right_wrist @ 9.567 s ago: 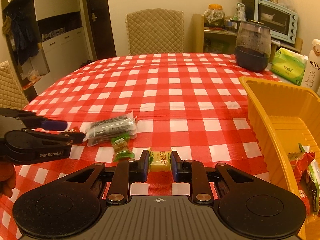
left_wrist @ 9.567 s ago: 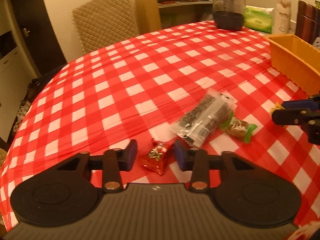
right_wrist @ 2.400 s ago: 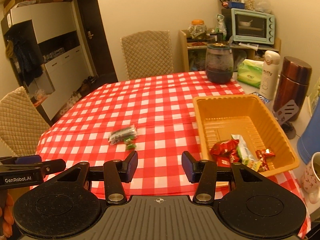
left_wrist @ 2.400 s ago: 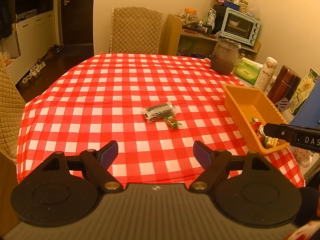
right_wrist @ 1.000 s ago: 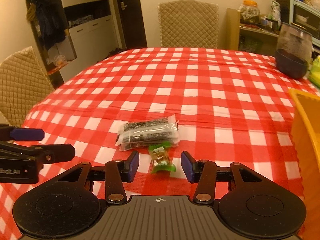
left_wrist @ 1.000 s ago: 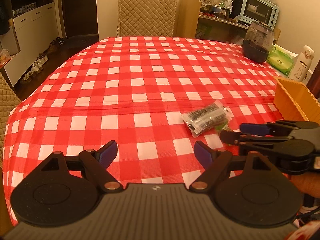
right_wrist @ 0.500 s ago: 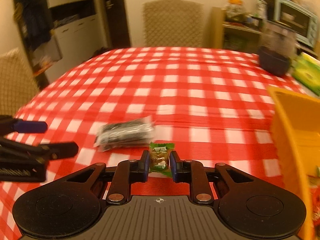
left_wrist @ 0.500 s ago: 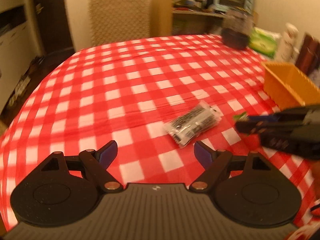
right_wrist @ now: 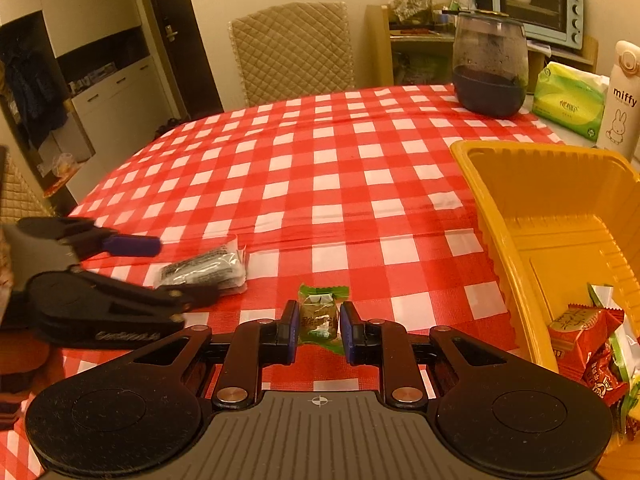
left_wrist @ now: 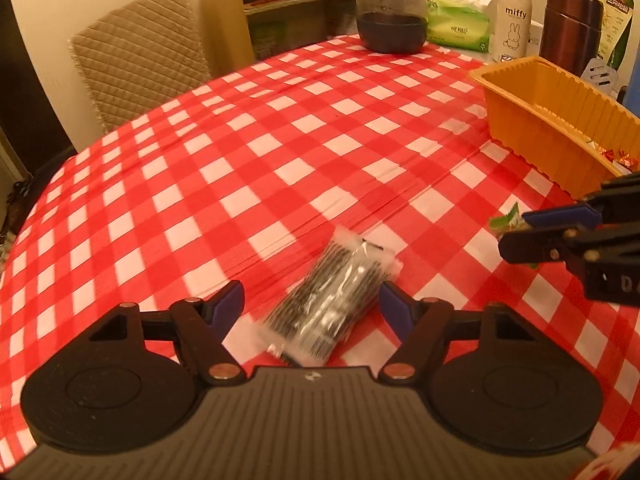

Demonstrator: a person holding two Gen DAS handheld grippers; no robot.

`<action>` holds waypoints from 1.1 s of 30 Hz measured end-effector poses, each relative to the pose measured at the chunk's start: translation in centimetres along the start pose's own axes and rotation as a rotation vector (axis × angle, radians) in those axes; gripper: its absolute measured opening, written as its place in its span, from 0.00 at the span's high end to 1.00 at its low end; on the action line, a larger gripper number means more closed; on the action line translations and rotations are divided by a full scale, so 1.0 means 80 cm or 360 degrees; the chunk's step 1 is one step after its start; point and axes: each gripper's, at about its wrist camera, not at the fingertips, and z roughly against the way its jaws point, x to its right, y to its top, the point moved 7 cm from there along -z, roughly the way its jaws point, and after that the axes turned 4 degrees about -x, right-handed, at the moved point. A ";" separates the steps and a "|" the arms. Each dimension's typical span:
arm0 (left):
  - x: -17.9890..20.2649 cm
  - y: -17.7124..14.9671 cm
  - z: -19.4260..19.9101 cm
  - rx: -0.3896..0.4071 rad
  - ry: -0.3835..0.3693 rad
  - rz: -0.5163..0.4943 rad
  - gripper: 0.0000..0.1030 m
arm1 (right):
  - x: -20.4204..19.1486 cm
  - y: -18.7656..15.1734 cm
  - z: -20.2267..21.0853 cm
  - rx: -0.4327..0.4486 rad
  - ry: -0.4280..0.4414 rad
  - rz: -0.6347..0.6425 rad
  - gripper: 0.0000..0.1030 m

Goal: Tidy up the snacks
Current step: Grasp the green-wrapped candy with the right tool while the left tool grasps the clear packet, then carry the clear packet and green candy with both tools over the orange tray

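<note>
A dark snack packet in clear wrap [left_wrist: 336, 300] lies on the red checked tablecloth [left_wrist: 280, 140]. My left gripper [left_wrist: 310, 304] straddles it, jaws closing, with the pads not pressing on it. From the right wrist view the left gripper [right_wrist: 186, 269] has the same packet [right_wrist: 204, 268] between its fingers. My right gripper [right_wrist: 319, 328] is shut on a green-wrapped candy [right_wrist: 319, 318], held just above the cloth. In the left wrist view the right gripper [left_wrist: 516, 232] holds that candy [left_wrist: 506, 220] near the yellow tray [left_wrist: 520, 64]. The tray [right_wrist: 464, 148] holds several wrapped snacks [right_wrist: 580, 328].
At the table's far right stand a dark glass jar [right_wrist: 488, 76], a green tissue pack [right_wrist: 568, 104], a white miffy bottle [right_wrist: 622, 108] and a brown flask [left_wrist: 572, 28]. A quilted chair [right_wrist: 292, 52] stands behind the table. The table's edge curves away on the left.
My left gripper has come down around the dark packet and its jaws have narrowed. My right gripper has shut on the green candy and carried it right, toward the tray.
</note>
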 end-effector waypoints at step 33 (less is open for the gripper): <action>0.049 -0.123 0.124 -0.0092 0.0047 0.0717 0.67 | -0.021 -0.057 0.062 -0.0051 0.0058 -0.0046 0.79</action>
